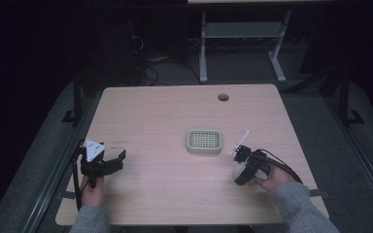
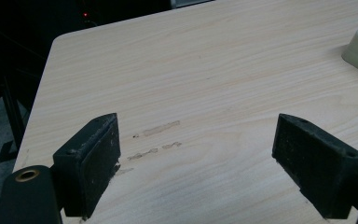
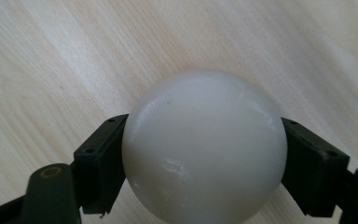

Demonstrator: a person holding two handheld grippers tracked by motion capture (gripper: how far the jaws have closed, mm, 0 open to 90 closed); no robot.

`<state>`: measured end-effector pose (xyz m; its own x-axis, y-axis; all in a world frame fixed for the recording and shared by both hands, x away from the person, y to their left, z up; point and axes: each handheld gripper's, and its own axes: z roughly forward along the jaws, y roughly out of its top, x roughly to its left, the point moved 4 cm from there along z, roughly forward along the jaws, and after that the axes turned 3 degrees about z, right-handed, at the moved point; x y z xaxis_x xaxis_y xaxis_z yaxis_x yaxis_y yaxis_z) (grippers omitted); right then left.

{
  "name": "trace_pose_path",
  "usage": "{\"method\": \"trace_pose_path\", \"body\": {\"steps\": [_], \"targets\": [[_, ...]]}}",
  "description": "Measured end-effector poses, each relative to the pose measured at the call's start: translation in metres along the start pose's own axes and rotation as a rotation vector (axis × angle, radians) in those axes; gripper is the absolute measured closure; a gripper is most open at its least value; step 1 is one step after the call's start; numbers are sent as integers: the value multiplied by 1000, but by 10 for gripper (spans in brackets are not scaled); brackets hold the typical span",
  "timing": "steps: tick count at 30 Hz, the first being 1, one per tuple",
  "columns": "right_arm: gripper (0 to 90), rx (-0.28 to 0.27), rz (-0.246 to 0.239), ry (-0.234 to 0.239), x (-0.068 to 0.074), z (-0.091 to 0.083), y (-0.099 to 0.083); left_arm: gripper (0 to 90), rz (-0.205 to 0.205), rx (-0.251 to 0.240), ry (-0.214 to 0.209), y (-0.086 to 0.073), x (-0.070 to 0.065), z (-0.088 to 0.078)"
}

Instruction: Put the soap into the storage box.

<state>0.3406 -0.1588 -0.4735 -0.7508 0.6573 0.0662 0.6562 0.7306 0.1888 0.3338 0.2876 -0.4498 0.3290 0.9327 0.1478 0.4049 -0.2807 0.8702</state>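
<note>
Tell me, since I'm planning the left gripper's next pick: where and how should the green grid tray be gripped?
Grip the green grid tray across its two long outer walls, coming straight down from above. It lies flat on the table, low and rectangular with rounded corners, so the shorter span probably suits the left gripper, whose jaws stand wide apart.

A pale wooden table carries a cream grid-topped tray near its middle, right of centre.

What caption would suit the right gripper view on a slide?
Right hand-held gripper clasps a smooth white ball between its black jaws above a pale wooden table.
</note>
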Motion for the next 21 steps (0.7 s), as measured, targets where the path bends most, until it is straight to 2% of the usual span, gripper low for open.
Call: {"method": "trace_pose_path", "body": {"steps": [3, 21], "targets": [[225, -15, 13, 10, 0, -5, 0, 148, 1, 1, 0, 0, 0, 0], [226, -35, -11, 4, -3, -23, 16, 148, -7, -3, 1, 0, 1, -1]]}}
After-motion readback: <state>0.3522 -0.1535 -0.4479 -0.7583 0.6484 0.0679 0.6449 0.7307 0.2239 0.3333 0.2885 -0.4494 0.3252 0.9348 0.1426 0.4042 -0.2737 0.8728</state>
